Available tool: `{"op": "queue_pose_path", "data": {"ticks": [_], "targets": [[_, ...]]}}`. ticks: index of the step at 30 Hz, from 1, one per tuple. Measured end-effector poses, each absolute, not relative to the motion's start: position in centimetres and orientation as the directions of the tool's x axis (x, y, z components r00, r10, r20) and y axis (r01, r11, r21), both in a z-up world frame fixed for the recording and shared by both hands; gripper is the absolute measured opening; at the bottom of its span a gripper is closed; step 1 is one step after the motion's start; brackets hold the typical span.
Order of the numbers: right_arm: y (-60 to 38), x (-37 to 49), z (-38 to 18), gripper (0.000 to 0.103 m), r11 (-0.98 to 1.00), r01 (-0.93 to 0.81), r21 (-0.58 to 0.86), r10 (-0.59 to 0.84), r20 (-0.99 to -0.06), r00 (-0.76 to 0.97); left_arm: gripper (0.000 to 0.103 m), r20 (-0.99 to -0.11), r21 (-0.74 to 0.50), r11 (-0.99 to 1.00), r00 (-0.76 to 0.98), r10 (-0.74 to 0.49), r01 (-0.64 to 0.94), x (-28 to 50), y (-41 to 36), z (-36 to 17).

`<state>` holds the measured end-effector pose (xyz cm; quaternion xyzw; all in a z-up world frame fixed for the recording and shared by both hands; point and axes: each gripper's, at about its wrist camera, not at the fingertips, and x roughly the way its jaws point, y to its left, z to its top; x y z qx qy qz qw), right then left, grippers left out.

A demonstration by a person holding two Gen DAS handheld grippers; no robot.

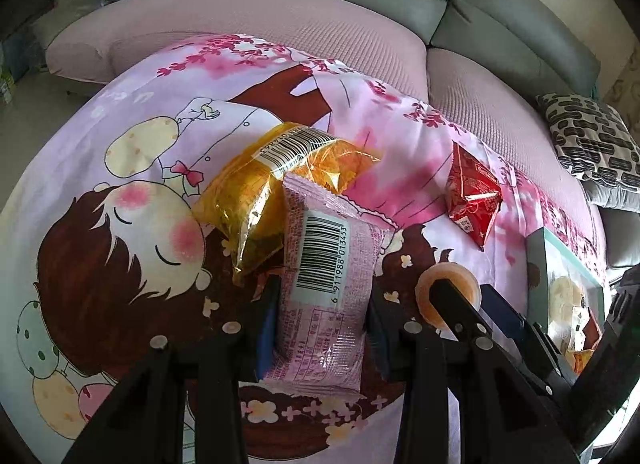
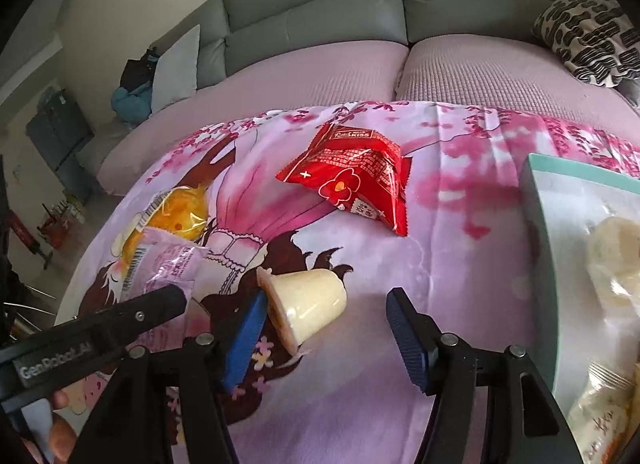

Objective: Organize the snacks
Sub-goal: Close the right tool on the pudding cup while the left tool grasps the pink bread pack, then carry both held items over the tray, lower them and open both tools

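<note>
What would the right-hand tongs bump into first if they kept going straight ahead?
Probably the pudding cup lying tipped on the cloth between the open right tongs, near their left finger. Beyond it lies the red packet; depth is uncertain.

**Clear lanes and blockers on the cartoon-print sheet**

The widest open stretch of the sheet [image 2: 460, 264] lies between the red packet [image 2: 352, 176] and the teal-rimmed box [image 2: 538, 264], running toward the pink couch cushion [image 2: 500, 76]. The box walls off the right side. The pudding cup [image 2: 308, 304] lies tipped on its side between the right gripper's [image 2: 324, 328] parted jaws, touching the left pad. To the left, the pink packet [image 1: 324, 288] clamped in the left gripper [image 1: 324, 296] overlaps the yellow packet [image 1: 272, 192], crowding that corner (the left gripper's arm also crosses there). Bare sheet lies left of the yellow packet.
</note>
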<state>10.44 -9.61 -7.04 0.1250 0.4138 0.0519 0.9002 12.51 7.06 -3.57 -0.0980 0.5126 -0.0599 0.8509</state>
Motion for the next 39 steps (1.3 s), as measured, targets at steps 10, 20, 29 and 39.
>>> {"op": "queue_pose_path", "data": {"ticks": [10,20,29,39], "targets": [[-8.6,11.1,-7.3,0.055,0.969,-0.028,0.244,0.203,-0.731,0.652,0.041,-0.864,-0.228,0.974,0.461,-0.202,0.001,12.6,7.1,-3.6],[-8.8,10.5,-6.3,0.039,0.970,-0.036,0.242,0.205,-0.725,0.658,0.041,-0.857,-0.217,0.976,0.475,-0.197,0.013,12.5,6.8,-3.2],[-10.6,8.0,-2.4,0.039,0.969,-0.029,0.244,0.191,-0.671,0.717,0.041,-0.804,-0.229,0.971,0.548,-0.230,0.073,11.2,5.5,0.2],[-20.8,2.1,2.7,0.039,0.954,0.245,0.172,-0.091,-0.611,0.787,0.040,-0.749,-0.287,0.888,0.493,-0.442,0.360,8.4,-4.1,1.9]]}}
